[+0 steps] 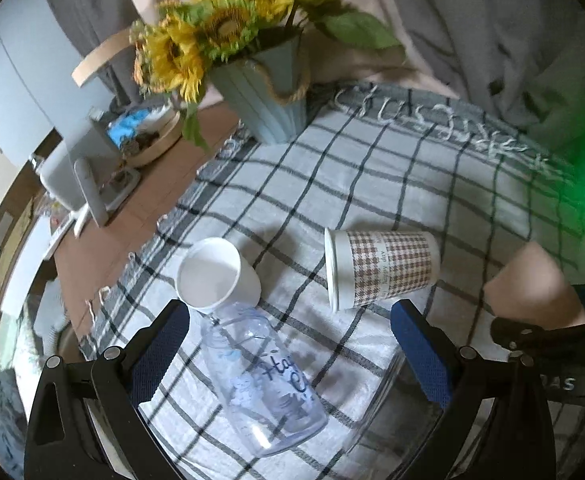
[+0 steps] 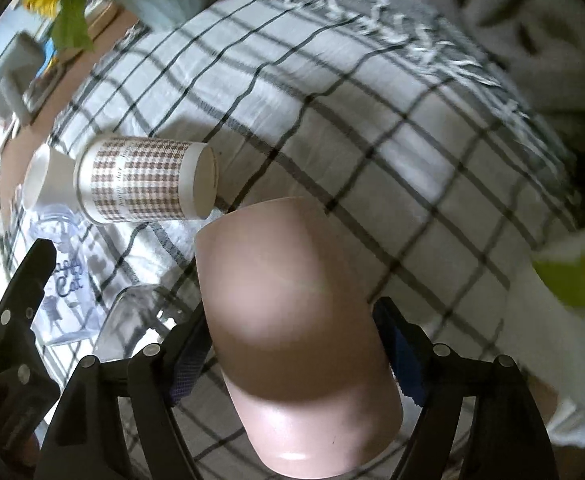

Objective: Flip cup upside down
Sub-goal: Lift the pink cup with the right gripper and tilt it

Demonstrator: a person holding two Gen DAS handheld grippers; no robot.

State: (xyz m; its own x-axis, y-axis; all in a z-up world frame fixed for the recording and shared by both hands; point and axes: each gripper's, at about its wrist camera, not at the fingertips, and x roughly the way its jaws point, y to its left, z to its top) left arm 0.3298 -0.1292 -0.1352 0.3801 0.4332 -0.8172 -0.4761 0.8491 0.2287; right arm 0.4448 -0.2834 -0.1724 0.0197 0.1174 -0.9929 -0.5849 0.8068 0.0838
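My right gripper (image 2: 292,320) is shut on a pink cup (image 2: 292,320) and holds it tilted above the checked cloth (image 2: 332,80), its base pointing away from me. The pink cup also shows at the right edge of the left wrist view (image 1: 532,284). My left gripper (image 1: 290,316) is open and empty above a clear plastic cup with blue print (image 1: 264,384) that lies on its side. A white cup (image 1: 216,276) and a houndstooth paper cup (image 1: 380,268) also lie on their sides on the cloth.
A blue vase of sunflowers (image 1: 264,96) stands at the cloth's far left edge. A wooden table (image 1: 124,224) with a white device and a round tray lies to the left. Grey fabric hangs behind.
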